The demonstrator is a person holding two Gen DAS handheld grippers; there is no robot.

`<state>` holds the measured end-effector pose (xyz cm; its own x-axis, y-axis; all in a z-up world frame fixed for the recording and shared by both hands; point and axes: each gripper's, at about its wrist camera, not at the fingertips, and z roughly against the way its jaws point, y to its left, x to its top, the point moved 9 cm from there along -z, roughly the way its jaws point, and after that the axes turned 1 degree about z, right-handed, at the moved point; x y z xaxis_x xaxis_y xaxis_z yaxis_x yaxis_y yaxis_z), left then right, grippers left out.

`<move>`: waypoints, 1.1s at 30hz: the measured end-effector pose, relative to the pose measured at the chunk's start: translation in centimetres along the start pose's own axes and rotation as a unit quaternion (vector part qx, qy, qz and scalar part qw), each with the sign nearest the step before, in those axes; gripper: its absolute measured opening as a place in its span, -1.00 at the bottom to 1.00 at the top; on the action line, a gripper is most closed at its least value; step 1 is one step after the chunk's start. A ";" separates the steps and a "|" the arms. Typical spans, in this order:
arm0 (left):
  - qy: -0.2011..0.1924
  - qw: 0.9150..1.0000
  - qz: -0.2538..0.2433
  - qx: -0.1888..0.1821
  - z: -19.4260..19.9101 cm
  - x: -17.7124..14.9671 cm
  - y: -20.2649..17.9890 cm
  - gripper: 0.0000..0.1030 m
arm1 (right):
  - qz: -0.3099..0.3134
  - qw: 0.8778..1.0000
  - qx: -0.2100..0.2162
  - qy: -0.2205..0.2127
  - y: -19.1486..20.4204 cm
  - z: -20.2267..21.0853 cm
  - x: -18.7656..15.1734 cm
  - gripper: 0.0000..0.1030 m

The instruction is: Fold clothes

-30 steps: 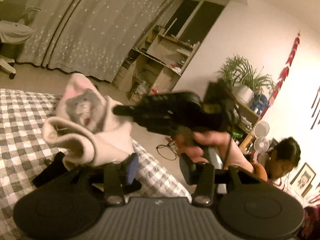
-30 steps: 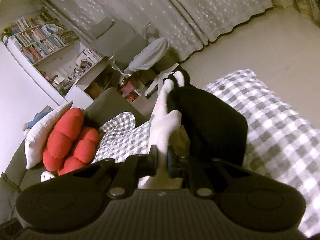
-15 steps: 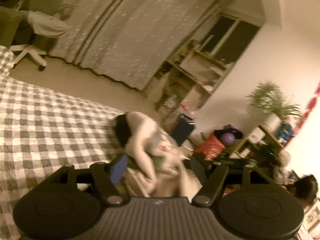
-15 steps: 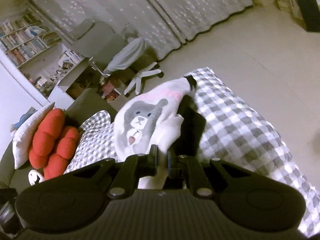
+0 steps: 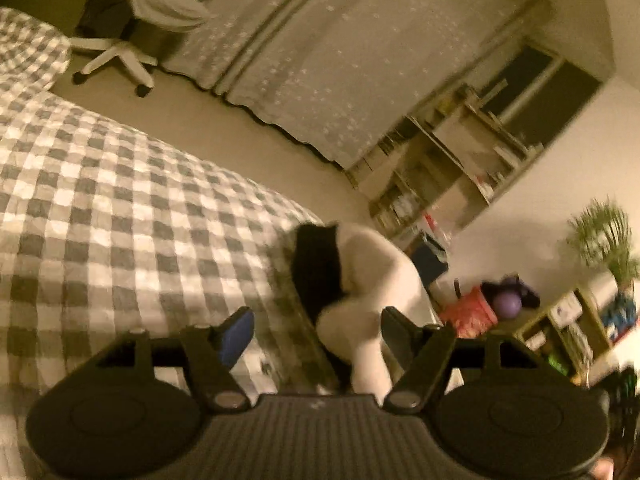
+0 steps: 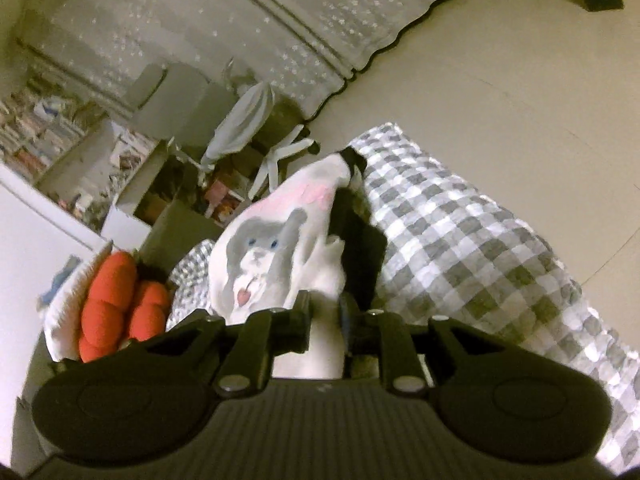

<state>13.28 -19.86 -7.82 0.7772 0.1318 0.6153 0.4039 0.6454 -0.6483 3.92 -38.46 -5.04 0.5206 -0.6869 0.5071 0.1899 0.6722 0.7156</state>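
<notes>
Your white garment (image 6: pixel 276 256) — grey cat print, black trim — hangs bunched at centre frame above the checked bed (image 6: pixel 460 248). Your right tool (image 6: pixel 324 316) clamps its lower fold; your left tool (image 5: pixel 316 328) gapes wide around it, gripping nothing — blur hides the hem

Warm, dim yellow light fills the room. A bed (image 5: pixel 120 208) under a grey-and-white checked cover takes up the near side, with a bare beige floor (image 6: pixel 500 80) past it. At twelve o'clock long pale curtains (image 5: pixel 320 60) dotted with small white marks hang to the floor. A white swivel chair (image 5: pixel 120 56) draped with cloth stands at eleven o'clock. Open wooden shelves (image 5: pixel 440 176) lean against a white wall (image 5: pixel 560 200) at two o'clock, near a leafy potted plant (image 5: pixel 604 240). Red cushions (image 6: pixel 116 304) pile at nine o'clock below a crowded bookcase (image 6: pixel 36 136).
</notes>
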 end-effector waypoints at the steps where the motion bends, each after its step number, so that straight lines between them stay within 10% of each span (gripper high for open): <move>1: -0.002 1.000 0.004 0.004 -0.3 0.4 0.3 0.38 | -0.003 1.000 0.002 -0.006 -0.2 0.2 0.2 -0.49; 3: -0.005 1.000 0.012 0.011 -1.0 1.2 1.0 0.37 | -0.017 1.000 0.006 -0.013 -0.7 0.2 0.7 -0.13; 11: 0.010 1.000 -0.003 0.022 -5.2 1.7 0.0 0.18 | -0.038 0.999 0.000 -0.018 -1.2 -1.7 2.2 -0.10; 14: 0.007 1.000 -0.009 0.023 -6.2 1.8 -0.6 -0.27 | -0.037 0.999 -0.028 -0.011 -1.7 -3.1 2.1 -0.14; 16: 0.006 1.000 -0.013 0.024 -6.9 2.0 -1.1 -0.92 | -0.040 0.998 -0.037 0.002 -1.9 -4.1 1.7 -0.36; 19: -0.018 0.999 -0.030 0.031 -6.2 2.4 -2.0 -0.93 | -0.033 0.999 -0.032 0.012 -1.2 -4.6 1.3 -0.91; 33: -0.124 0.980 -0.058 0.141 9.3 8.9 2.4 -0.94 | -0.003 0.999 0.041 -0.001 6.3 -5.0 -0.1 -0.94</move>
<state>16.68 -10.11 0.32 0.5781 0.2021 0.7906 0.3051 0.8450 -0.4391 9.20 -32.77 -2.97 0.5174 -0.6922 0.5031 0.1250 0.6428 0.7558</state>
